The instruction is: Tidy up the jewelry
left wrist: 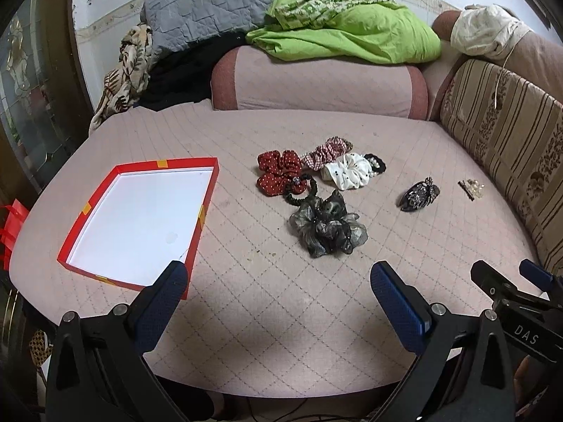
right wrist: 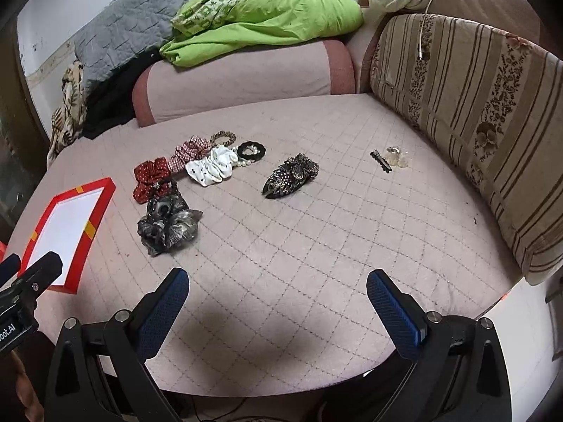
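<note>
A shallow red box (left wrist: 207,197) with a white inside lies at the left of the pink quilted seat; it also shows in the right wrist view (right wrist: 102,200). Hair accessories lie in the middle: a red dotted scrunchie (left wrist: 278,176) (right wrist: 151,176), a checked one (left wrist: 327,153), a white dotted one (left wrist: 348,170) (right wrist: 211,167), a grey-black sheer one (left wrist: 327,228) (right wrist: 169,225). A dark beaded clip (left wrist: 418,195) (right wrist: 292,176) and a small clear clip (left wrist: 471,188) (right wrist: 390,158) lie to the right. My left gripper (left wrist: 278,281) and right gripper (right wrist: 276,288) are open and empty, near the front edge.
A pink bolster (left wrist: 316,84) lies at the back with a green cloth (left wrist: 352,35) and grey quilt (left wrist: 211,3) on it. A striped cushion (right wrist: 475,112) lines the right side. The right gripper shows in the left wrist view (left wrist: 510,277).
</note>
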Demonstrator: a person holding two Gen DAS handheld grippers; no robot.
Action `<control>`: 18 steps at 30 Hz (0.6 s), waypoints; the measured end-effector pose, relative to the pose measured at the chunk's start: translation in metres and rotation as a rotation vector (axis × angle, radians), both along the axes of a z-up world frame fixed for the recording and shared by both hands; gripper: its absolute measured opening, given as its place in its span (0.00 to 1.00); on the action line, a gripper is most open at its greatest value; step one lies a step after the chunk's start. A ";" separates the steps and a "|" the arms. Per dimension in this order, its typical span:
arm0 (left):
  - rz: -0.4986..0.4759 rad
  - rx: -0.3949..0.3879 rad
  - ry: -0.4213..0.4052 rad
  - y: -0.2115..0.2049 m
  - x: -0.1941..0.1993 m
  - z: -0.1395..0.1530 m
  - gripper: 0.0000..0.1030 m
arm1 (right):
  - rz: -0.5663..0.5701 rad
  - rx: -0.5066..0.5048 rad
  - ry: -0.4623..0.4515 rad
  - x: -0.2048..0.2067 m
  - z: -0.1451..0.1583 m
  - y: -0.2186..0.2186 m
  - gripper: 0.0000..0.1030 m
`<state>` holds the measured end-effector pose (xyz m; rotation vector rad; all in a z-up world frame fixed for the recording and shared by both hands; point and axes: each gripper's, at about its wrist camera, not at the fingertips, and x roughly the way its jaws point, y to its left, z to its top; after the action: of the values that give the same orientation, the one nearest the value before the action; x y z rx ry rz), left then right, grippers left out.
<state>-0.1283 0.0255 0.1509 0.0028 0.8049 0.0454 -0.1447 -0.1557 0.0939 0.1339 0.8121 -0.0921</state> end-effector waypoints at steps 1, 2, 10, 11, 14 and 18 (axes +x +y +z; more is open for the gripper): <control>0.000 0.001 0.008 0.000 0.002 -0.002 1.00 | 0.000 -0.003 0.004 0.001 -0.002 0.000 0.99; -0.002 0.001 0.019 0.000 0.005 -0.005 1.00 | 0.001 -0.006 0.008 0.003 -0.003 0.000 0.99; -0.012 -0.014 0.089 0.002 0.019 -0.023 1.00 | -0.005 0.003 0.055 0.016 -0.016 -0.004 0.99; -0.011 -0.013 0.093 0.003 0.020 -0.025 1.00 | -0.006 0.004 0.059 0.017 -0.018 -0.004 0.99; -0.014 -0.004 0.111 0.003 0.025 -0.031 1.00 | -0.007 0.004 0.071 0.021 -0.022 -0.004 0.99; -0.027 0.007 0.136 0.001 0.031 -0.039 1.00 | -0.005 0.005 0.087 0.026 -0.028 -0.004 0.99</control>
<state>-0.0976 0.0264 0.1121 0.0237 0.9406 0.0232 -0.1191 -0.1592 0.0660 0.1374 0.8987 -0.1008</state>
